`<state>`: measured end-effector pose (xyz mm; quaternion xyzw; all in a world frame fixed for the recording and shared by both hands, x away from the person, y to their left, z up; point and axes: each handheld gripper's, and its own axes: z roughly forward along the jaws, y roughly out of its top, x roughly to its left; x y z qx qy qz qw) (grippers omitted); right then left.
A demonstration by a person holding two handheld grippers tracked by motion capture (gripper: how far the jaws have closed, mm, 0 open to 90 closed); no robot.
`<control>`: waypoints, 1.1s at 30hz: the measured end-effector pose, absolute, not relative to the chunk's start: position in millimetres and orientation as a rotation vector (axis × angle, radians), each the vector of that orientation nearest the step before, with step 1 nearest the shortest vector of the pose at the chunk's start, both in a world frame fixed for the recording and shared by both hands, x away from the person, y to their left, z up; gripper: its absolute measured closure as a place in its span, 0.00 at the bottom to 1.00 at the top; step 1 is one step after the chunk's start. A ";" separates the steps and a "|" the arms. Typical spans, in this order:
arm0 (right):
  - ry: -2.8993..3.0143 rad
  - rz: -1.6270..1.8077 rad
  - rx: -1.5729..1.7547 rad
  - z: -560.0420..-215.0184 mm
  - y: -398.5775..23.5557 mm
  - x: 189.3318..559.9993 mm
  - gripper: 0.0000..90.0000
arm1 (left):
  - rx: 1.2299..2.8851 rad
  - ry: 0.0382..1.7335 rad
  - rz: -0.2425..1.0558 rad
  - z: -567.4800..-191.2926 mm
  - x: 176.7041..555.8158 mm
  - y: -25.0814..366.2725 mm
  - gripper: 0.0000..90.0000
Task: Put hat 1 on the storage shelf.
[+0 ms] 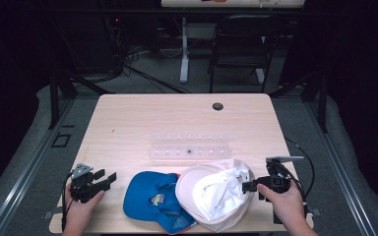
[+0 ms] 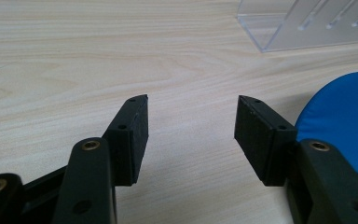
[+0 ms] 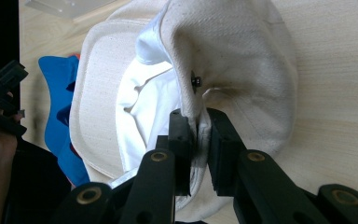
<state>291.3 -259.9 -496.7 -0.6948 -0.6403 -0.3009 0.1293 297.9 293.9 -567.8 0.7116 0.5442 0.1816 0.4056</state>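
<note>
A cream-white cap (image 1: 211, 194) lies upside down at the table's front right, its brim over a blue cap (image 1: 152, 199) to its left. My right gripper (image 1: 250, 186) is shut on the white cap's (image 3: 242, 60) right edge; in the right gripper view its jaws pinch a fold of the cloth (image 3: 199, 130) and lift it a little. My left gripper (image 1: 106, 178) rests at the front left of the table, open, with bare wood between its fingers (image 2: 133, 135). The blue cap (image 2: 345, 116) shows just right of them.
A clear plastic rack (image 1: 191, 147) with a row of slots stands in the middle of the wooden table (image 1: 142, 118). A round black grommet (image 1: 218, 106) sits near the far edge. A black chair (image 1: 241, 44) and a table leg stand beyond.
</note>
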 end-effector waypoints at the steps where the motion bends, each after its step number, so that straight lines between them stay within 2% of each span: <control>1: -1.889 -0.840 -2.013 -492.1 -256.7 294.1 0.90 | 1.798 1.374 0.456 -567.7 298.1 294.0 0.50; 12: -1.991 -0.743 -2.000 -471.5 -240.6 307.2 0.90 | 1.804 1.371 0.457 -568.2 298.1 292.6 0.50; 33: -1.955 -0.715 -1.925 -403.8 -207.7 331.0 0.91 | 1.799 1.373 0.452 -568.2 298.5 294.0 0.50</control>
